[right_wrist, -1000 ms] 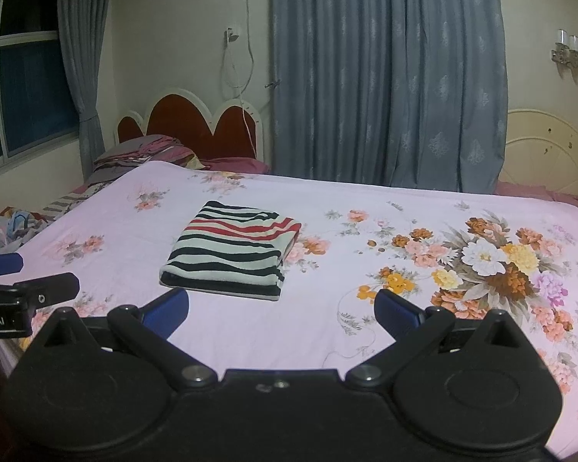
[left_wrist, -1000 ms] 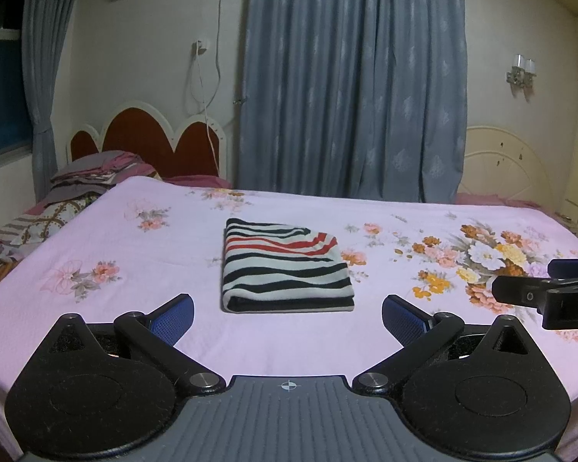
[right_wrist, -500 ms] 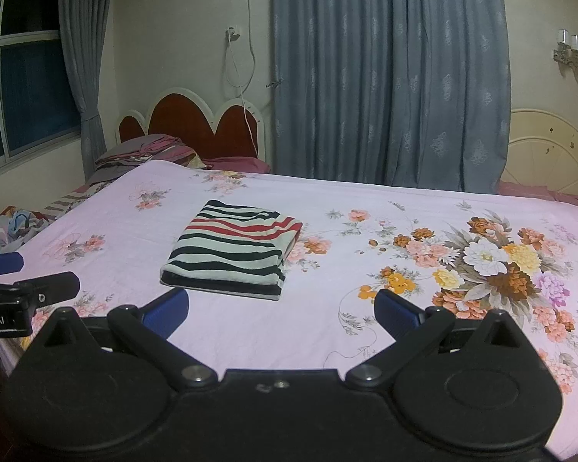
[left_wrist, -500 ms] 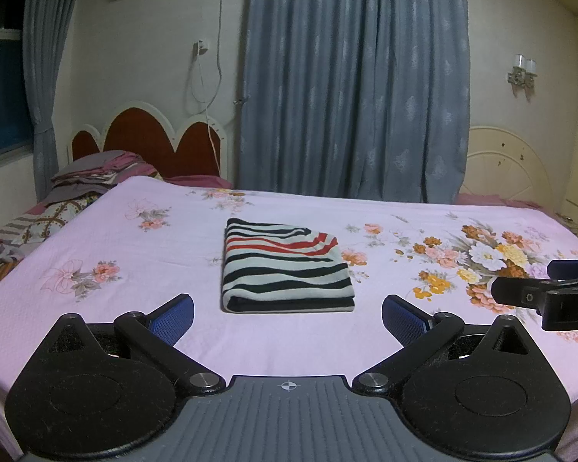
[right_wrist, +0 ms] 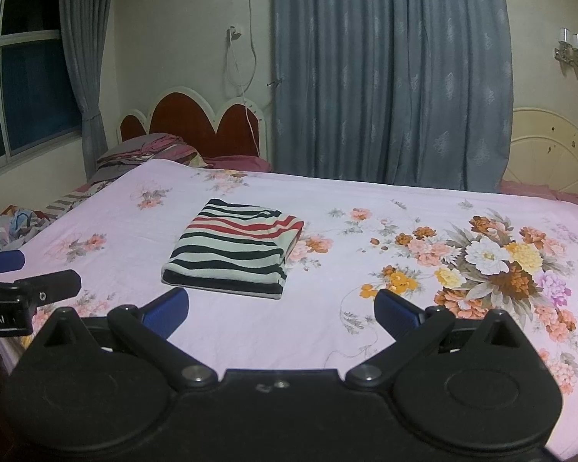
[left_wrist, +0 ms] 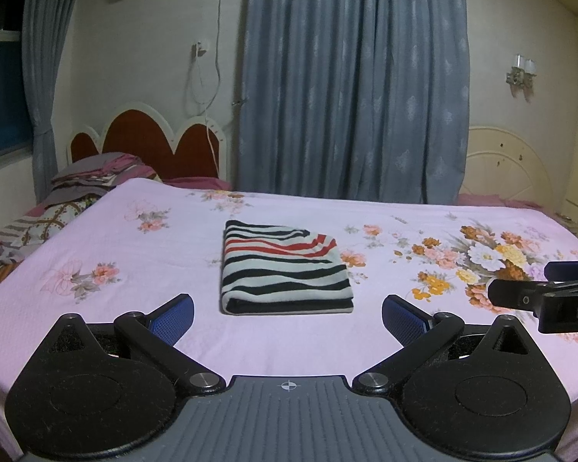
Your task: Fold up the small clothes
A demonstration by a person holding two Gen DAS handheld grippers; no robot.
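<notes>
— Stripes first: what does the left wrist camera show?

— A folded striped garment (left_wrist: pixel 285 269), black and pale bands with a few red ones near the far end, lying flat as a neat rectangle on the pink floral bedsheet (left_wrist: pixel 142 265). It sits about mid-bed, straight ahead of the left gripper (left_wrist: pixel 288 315) and apart from it.

— And the fingers?

— Spread wide, blue pads to either side, nothing between them but sheet. They touch neither the garment nor each other.

— Anything else in that view?

— The right gripper (left_wrist: pixel 535 292) pokes in at the right edge, over the big flower print. Only part of it shows there. Behind the bed hang grey-blue curtains (left_wrist: pixel 350 84), with a red scalloped headboard (left_wrist: pixel 150 142) to the left and a heap of bedding (left_wrist: pixel 92 177) below it.

— Now the right wrist camera.

— Same garment (right_wrist: pixel 237 248), seen from further right, so it lies ahead and to the left of the right gripper (right_wrist: pixel 281 313). Folded edge toward the camera, thick and layered. The sheet (right_wrist: pixel 366 200) around it is smooth.

— Is that gripper holding anything?

— No. Its fingers stand wide apart over bare sheet, well short of the garment. At the left edge the left gripper (right_wrist: pixel 31 281) shows partly, also clear of the cloth. A dark window (right_wrist: pixel 23 88) fills the far left wall.
</notes>
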